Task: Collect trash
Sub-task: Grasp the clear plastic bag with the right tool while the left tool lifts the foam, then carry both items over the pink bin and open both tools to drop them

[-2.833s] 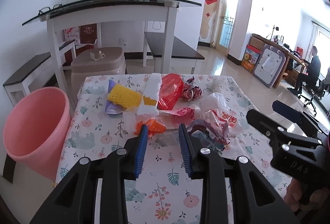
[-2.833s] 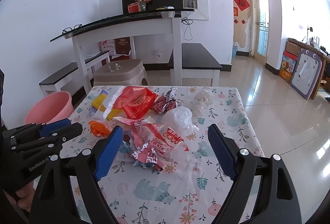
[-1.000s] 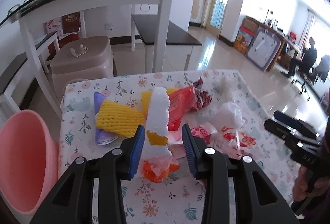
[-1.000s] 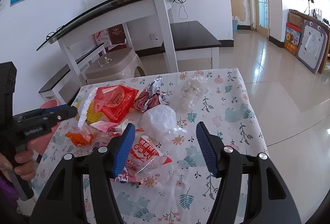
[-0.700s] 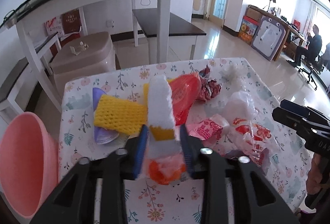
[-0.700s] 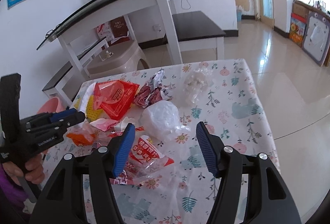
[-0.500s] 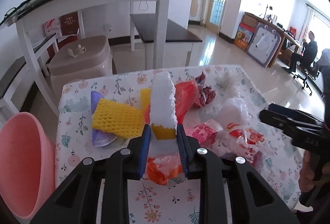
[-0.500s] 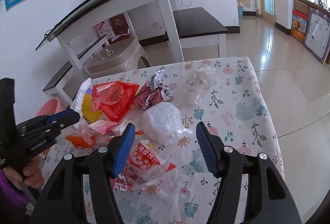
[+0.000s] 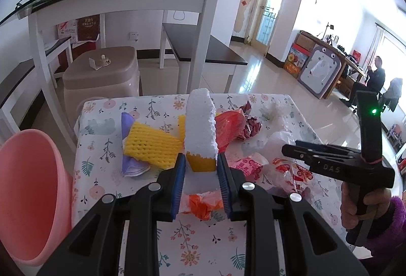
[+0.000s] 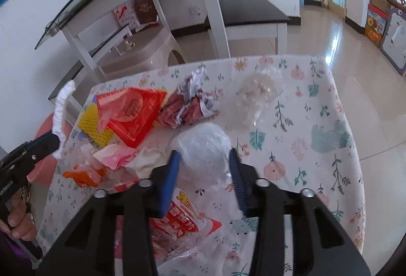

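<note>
My left gripper (image 9: 200, 159) is shut on the lower end of a white foam strip (image 9: 200, 123), holding it upright above the floral tablecloth (image 9: 203, 238). The right wrist view shows the same foam strip (image 10: 61, 108) at the far left. My right gripper (image 10: 204, 152) is closing, with a crumpled clear plastic bag (image 10: 203, 146) between its blue pads, which touch it on both sides. Around it lie a yellow foam net (image 9: 149, 146), a red wrapper (image 10: 132, 113), orange plastic (image 9: 203, 202) and a red-printed snack bag (image 10: 177, 227). The pink bin (image 9: 28, 187) stands left of the table.
A crumpled red-and-silver wrapper (image 10: 187, 103) and a clear bag of white bits (image 10: 258, 88) lie toward the table's far side. Behind it stand a beige stool (image 9: 101, 78), a white glass-topped desk (image 9: 198, 29) and a dark bench (image 9: 203, 52). A person (image 9: 375, 78) sits far right.
My left gripper shut on the white foam strip and lifted it off the pile. My right gripper moved down and forward over the clear plastic bag, and its jaws narrowed around it.
</note>
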Demonstrator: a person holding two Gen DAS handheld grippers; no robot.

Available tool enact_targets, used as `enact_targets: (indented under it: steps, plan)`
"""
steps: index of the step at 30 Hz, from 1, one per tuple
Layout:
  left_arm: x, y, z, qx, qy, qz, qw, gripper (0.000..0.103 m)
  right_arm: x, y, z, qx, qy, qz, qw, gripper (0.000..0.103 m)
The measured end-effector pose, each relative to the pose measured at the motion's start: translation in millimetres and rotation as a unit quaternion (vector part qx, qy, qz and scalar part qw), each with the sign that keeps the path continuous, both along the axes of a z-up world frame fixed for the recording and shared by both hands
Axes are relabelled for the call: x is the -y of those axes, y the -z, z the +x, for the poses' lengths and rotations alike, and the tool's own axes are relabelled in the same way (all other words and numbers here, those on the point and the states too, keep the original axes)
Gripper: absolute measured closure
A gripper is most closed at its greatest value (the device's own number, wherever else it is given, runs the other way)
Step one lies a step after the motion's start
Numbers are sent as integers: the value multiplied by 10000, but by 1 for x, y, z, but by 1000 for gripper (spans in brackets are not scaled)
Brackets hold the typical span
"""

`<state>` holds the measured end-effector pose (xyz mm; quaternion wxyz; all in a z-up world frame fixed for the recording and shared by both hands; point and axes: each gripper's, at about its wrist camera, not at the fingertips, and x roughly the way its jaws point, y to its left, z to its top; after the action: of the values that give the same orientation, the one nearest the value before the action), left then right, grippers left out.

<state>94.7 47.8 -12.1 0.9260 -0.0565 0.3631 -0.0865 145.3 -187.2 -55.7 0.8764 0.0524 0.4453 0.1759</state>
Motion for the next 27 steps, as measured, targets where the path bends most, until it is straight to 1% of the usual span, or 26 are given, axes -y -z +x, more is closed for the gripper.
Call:
enact_targets:
  steps: [3, 4, 8, 12, 15, 20, 25, 27]
  plan:
    - [-1, -1, -2, 29, -15, -44, 10000, 78, 4, -1, -5, 24, 69, 29, 10000, 73]
    - [-2, -2, -3, 51, -18, -56, 10000, 78, 5, -3, -7, 64, 86, 42, 9999, 81]
    - [-3, -10, -9, 174, -34, -97, 9998, 78, 14, -18, -17, 274, 223, 94, 9993, 81]
    - [-8, -24, -18, 399, -90, -143, 9991, 78, 21, -41, -27, 600, 295, 150, 9976, 82]
    - [-15, -34, -27, 566, -171, -152, 9981, 78, 19, -62, -35, 854, 258, 280, 9956, 82]
    - [-38, -50, -43, 805, -470, -132, 9956, 78, -6, -90, -43, 1157, -38, 463, 9922, 82]
    - [-73, -63, -63, 1033, -955, 30, 9900, 78, -52, -108, -46, 1341, -589, 661, 9870, 82]
    - [-92, -68, -73, 1080, -1189, 73, 9870, 78, -79, -114, -45, 1367, -911, 777, 9833, 82]
